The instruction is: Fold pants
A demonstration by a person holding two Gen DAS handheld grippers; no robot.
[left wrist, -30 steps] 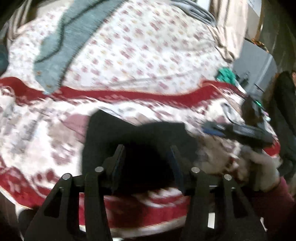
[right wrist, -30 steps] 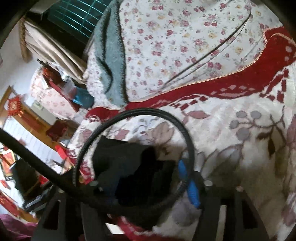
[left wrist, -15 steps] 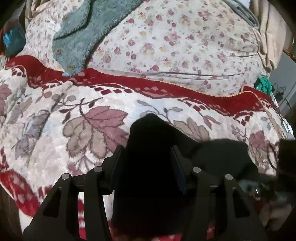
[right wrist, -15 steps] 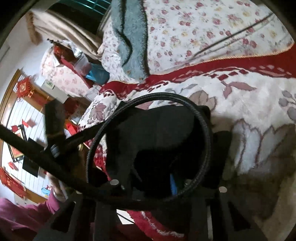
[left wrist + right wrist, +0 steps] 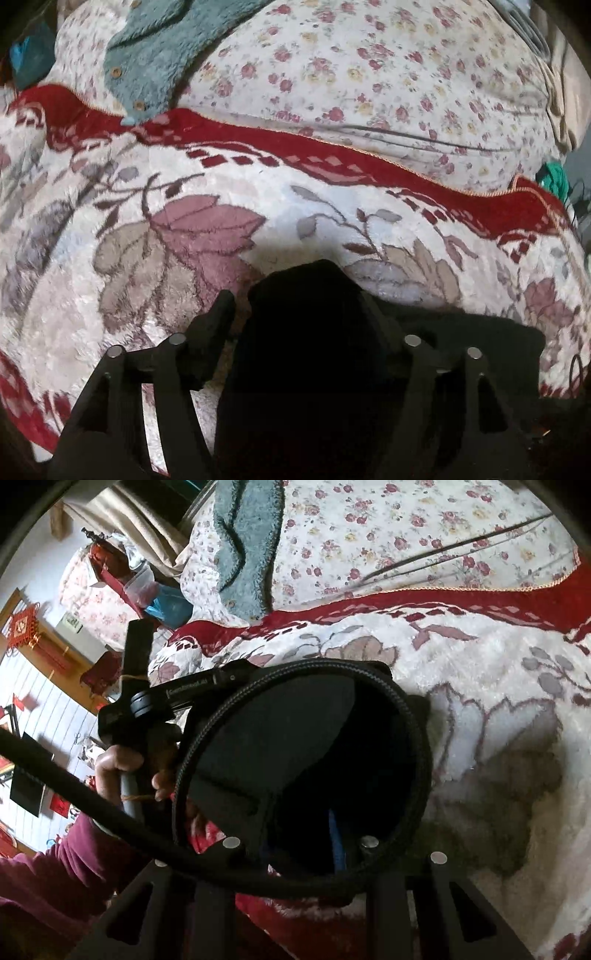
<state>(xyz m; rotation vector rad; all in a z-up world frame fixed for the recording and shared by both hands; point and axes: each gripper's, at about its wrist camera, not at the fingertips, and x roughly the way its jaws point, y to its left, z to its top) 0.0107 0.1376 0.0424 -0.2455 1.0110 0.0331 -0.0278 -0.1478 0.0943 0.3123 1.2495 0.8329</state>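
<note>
Nearest, in the left wrist view, the left gripper (image 5: pixel 299 314) points down at the pants (image 5: pixel 314 369), a black heap on the blanket (image 5: pixel 184 229). Its jaws are opening. The left finger (image 5: pixel 218 317) stands clear of the cloth, with blanket showing in the gap. The right finger is lost against the black fabric. A raised fold of the pants sits between the two fingers, and the pads do not appear to press on it. More of the pants spreads to the right, lying flat.

In the right wrist view, the right gripper (image 5: pixel 306 834) is narrowed, its jaws closing on black cloth of the pants (image 5: pixel 280 738). A blue pad (image 5: pixel 338 845) shows at the right finger, tight against the fabric. A black cable (image 5: pixel 413 716) loops across this view and rings the pants.

Left of the loop, a hand (image 5: pixel 122 764) in a maroon sleeve (image 5: pixel 55 867) holds the handle of the left gripper (image 5: pixel 155 701), which reaches over the pants' far edge.

Farther off, the blanket's red border (image 5: pixel 332 155) runs across the bed. Beyond it lies a floral quilt (image 5: pixel 369 74). A teal garment (image 5: pixel 155 62) with buttons rests on the quilt, its lower end touching the red border.
</note>
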